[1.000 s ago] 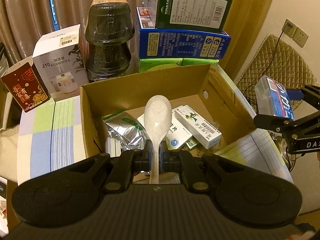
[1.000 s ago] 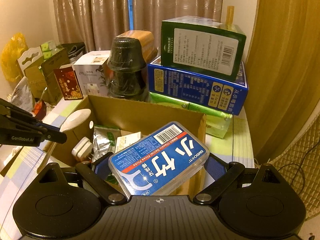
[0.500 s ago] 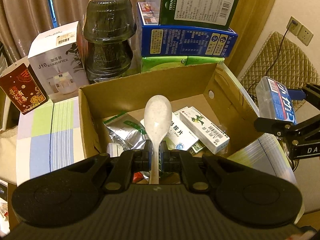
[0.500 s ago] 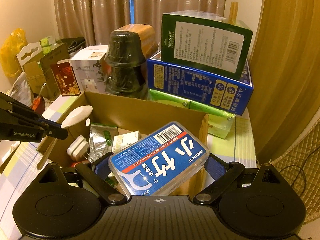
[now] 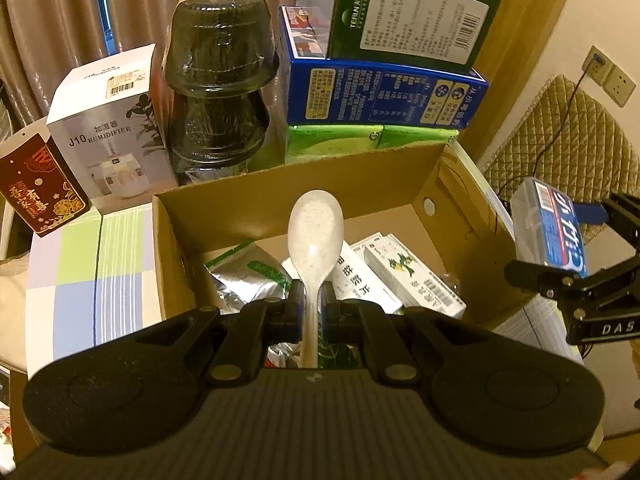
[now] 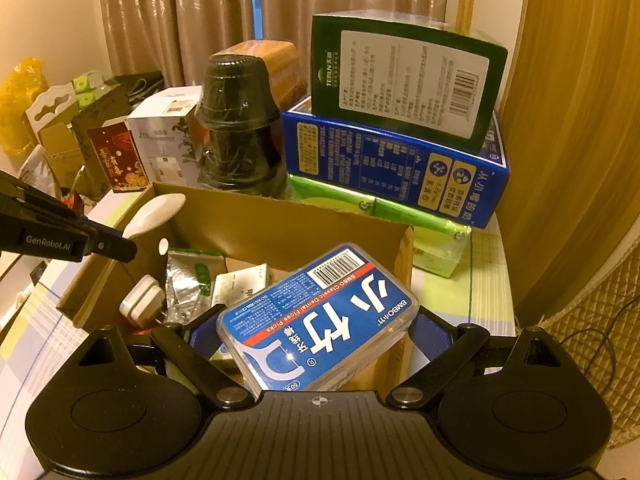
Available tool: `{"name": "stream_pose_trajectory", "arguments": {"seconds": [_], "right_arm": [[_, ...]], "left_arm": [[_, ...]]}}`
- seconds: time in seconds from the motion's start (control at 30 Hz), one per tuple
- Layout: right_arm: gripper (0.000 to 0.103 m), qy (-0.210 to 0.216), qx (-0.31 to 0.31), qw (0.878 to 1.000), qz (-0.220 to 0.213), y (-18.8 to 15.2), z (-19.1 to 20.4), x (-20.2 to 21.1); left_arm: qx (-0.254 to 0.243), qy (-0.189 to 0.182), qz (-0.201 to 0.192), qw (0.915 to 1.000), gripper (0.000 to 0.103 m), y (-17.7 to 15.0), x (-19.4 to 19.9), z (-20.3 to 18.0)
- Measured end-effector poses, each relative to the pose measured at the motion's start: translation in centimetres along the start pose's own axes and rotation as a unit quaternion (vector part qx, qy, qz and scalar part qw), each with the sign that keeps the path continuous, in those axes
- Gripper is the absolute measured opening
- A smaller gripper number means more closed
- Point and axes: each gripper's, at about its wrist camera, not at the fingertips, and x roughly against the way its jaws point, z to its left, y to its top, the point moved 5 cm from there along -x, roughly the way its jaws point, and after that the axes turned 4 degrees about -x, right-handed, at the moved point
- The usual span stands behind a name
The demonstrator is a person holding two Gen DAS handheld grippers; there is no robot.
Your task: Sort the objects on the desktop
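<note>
My left gripper (image 5: 311,300) is shut on the handle of a white speckled spoon (image 5: 316,228), bowl pointing up, held over the near part of an open cardboard box (image 5: 256,196). My right gripper (image 6: 316,328) is shut on a clear floss-pick case with a blue label (image 6: 320,320), held over the box's near right corner. In the left wrist view that case (image 5: 550,228) and right gripper (image 5: 568,248) sit at the far right. The right wrist view catches the spoon (image 6: 154,210) and left gripper (image 6: 96,240) at the left. Inside the box lie medicine cartons (image 5: 412,276), a foil pouch (image 5: 244,276) and a white plug (image 6: 144,306).
Behind the box stand stacked dark plastic bowls (image 5: 218,92), a humidifier carton (image 5: 108,128), a red packet (image 5: 38,184), and a green box on a blue box (image 5: 384,92) on green packs. A checked tablecloth (image 5: 88,280) covers the table; a quilted chair (image 5: 560,140) stands to the right.
Both grippers have moved forward toward the box with their loads; the box and the stack behind it now look nearer and larger. Neither grip has changed.
</note>
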Motion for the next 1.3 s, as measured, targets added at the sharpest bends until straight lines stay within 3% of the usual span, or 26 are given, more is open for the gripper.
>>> {"name": "stream_pose_trajectory", "arguments": {"seconds": [0.23, 0.33, 0.77, 0.97, 1.3], "right_arm": [[0.092, -0.003, -0.003, 1.000, 0.004, 0.1, -0.5, -0.9], [0.092, -0.003, -0.004, 1.000, 0.005, 0.1, -0.6, -1.0], [0.092, -0.002, -0.020, 1.000, 0.007, 0.2, -1.0, -1.7], [0.093, 0.008, -0.041, 0.999, -0.012, 1.0, -1.2, -1.9], [0.097, 0.016, -0.111, 0.993, -0.045, 1.0, -3.5, -0.5]], "left_arm": [[0.018, 0.000, -0.007, 0.9998, 0.006, 0.9, -1.6, 0.5], [0.028, 0.003, -0.007, 0.9996, 0.019, 0.8, -2.1, 0.8], [0.039, 0.009, 0.001, 0.9992, 0.020, -0.9, -2.2, 2.1], [0.042, 0.000, -0.001, 0.9991, 0.021, -1.0, -1.9, 1.9], [0.046, 0.003, -0.006, 0.9989, 0.054, -2.5, -0.9, 1.8]]}}
